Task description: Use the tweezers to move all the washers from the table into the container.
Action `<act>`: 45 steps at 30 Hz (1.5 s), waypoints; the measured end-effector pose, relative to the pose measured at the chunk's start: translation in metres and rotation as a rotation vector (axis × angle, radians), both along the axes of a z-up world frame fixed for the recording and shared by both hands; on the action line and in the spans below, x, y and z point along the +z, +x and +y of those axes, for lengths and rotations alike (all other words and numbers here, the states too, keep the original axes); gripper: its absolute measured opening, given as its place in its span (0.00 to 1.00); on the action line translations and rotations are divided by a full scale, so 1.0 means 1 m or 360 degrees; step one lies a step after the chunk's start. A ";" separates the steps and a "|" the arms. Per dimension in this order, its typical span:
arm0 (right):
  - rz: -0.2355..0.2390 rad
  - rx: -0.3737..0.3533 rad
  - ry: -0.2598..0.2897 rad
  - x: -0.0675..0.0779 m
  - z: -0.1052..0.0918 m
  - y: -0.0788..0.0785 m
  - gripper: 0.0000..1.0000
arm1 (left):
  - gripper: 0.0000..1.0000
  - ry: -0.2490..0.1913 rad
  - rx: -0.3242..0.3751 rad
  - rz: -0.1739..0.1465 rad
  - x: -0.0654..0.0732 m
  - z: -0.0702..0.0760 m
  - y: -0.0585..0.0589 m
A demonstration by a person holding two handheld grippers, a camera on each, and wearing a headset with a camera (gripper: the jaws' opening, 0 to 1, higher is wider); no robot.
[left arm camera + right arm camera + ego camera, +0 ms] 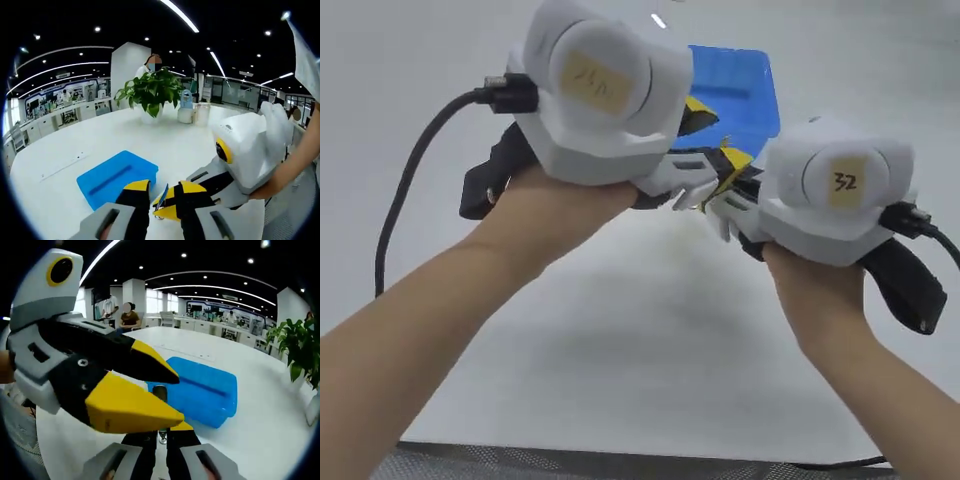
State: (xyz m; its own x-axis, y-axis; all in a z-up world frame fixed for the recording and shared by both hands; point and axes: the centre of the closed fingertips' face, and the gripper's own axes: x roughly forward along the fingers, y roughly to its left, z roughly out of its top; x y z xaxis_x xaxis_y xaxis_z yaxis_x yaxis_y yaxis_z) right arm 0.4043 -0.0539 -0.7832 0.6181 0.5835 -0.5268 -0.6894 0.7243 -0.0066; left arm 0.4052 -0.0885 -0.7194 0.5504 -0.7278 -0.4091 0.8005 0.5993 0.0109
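At bottom centre of the right gripper view, the right gripper (161, 434) was pinched on the tweezers (160, 412), long axis up-frame, far end toward the blue container (205, 390), with the left gripper (178, 396) parted alongside, nothing visibly clamped.

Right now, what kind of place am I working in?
Probably an open-plan office or lab: a big white table with a potted plant, rows of desks with people behind, and long strip lights on a dark ceiling.

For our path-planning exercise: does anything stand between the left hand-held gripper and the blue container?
Nothing visible does: only bare white table lies between the left hand-held gripper and the blue container.
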 end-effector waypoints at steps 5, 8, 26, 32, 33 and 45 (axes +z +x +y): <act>-0.0002 0.0000 0.0012 -0.001 0.002 0.002 0.02 | 0.00 0.0049 -0.0043 -0.0015 -0.002 0.002 -0.003; 0.0011 -0.0014 0.0031 -0.002 0.001 0.005 0.02 | 0.00 0.0107 -0.0055 -0.0069 -0.002 0.007 -0.007; -0.0055 0.0420 -0.0138 -0.008 0.003 -0.011 0.07 | 0.00 0.0313 -0.0501 -0.0155 -0.010 0.005 -0.031; -0.0181 0.0574 -0.0291 -0.010 0.006 -0.014 0.05 | 0.00 0.0290 -0.0571 -0.0056 -0.009 0.007 -0.032; -0.0179 0.0564 -0.0293 -0.009 0.006 -0.014 0.04 | 0.00 0.0296 -0.0556 -0.0067 -0.010 0.007 -0.032; -0.0115 0.0502 -0.0252 -0.008 0.007 -0.008 0.03 | 0.25 -0.0065 0.0104 -0.0016 0.002 0.027 -0.018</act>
State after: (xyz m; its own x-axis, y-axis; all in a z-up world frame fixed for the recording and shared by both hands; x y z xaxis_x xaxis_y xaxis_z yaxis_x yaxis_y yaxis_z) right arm 0.3962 -0.0465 -0.7908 0.4593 0.6663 -0.5875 -0.8726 0.4620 -0.1583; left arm 0.3874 -0.0617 -0.7172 0.6013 -0.7061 -0.3740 0.7595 0.6504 -0.0070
